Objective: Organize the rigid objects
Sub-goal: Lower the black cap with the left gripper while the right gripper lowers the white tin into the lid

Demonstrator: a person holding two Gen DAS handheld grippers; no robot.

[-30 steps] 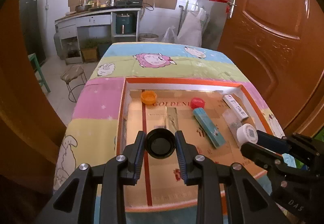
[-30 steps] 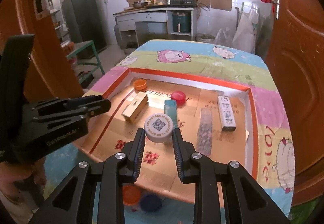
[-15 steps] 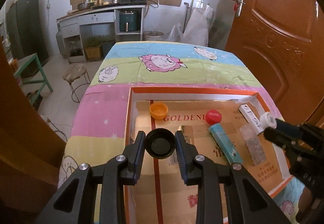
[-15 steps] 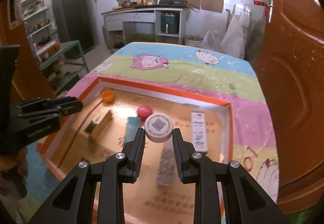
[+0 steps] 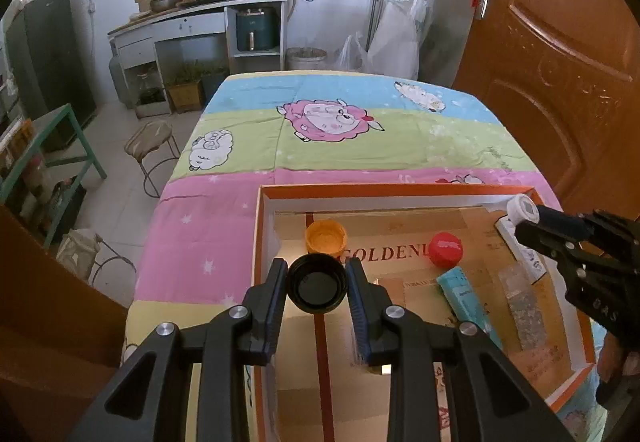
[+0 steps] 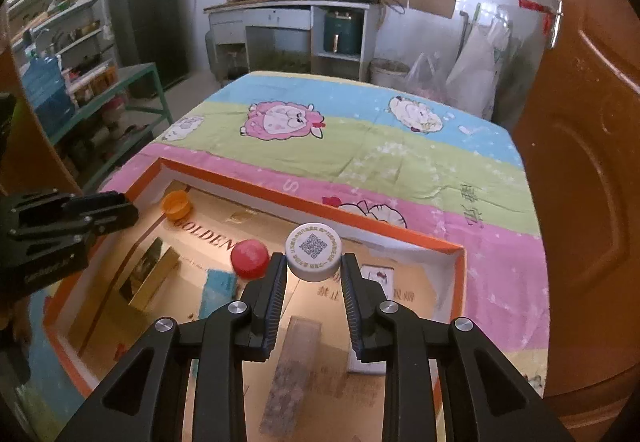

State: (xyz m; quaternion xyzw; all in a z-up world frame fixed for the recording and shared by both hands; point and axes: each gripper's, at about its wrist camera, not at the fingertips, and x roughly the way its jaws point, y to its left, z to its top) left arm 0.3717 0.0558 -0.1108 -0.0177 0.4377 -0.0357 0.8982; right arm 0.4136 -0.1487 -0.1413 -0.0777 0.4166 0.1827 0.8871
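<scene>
My left gripper (image 5: 317,284) is shut on a black bottle cap (image 5: 317,285), open side facing the camera, above the near left part of the orange-rimmed box (image 5: 376,189). My right gripper (image 6: 314,269) is shut on a white cap (image 6: 313,251) with a QR code on top, over the box's far right part (image 6: 372,218); the white cap (image 5: 522,209) also shows in the left wrist view. On the box floor lie an orange cap (image 5: 326,236), a red cap (image 5: 445,249), a teal tube (image 5: 466,302), a gold box (image 6: 154,274), a clear strip (image 6: 290,370) and a white carton (image 6: 378,278).
The box rests on a table under a striped sheep-print cloth (image 5: 360,146). A brown door (image 5: 560,62) stands close on the right. A stool (image 5: 150,140) and green shelf frame (image 5: 52,146) are left of the table; a kitchen counter (image 5: 200,18) lines the far wall.
Both grippers carried their caps forward over the box: the left toward the orange cap at the far left, the right toward the far right corner. Neither grip changed.
</scene>
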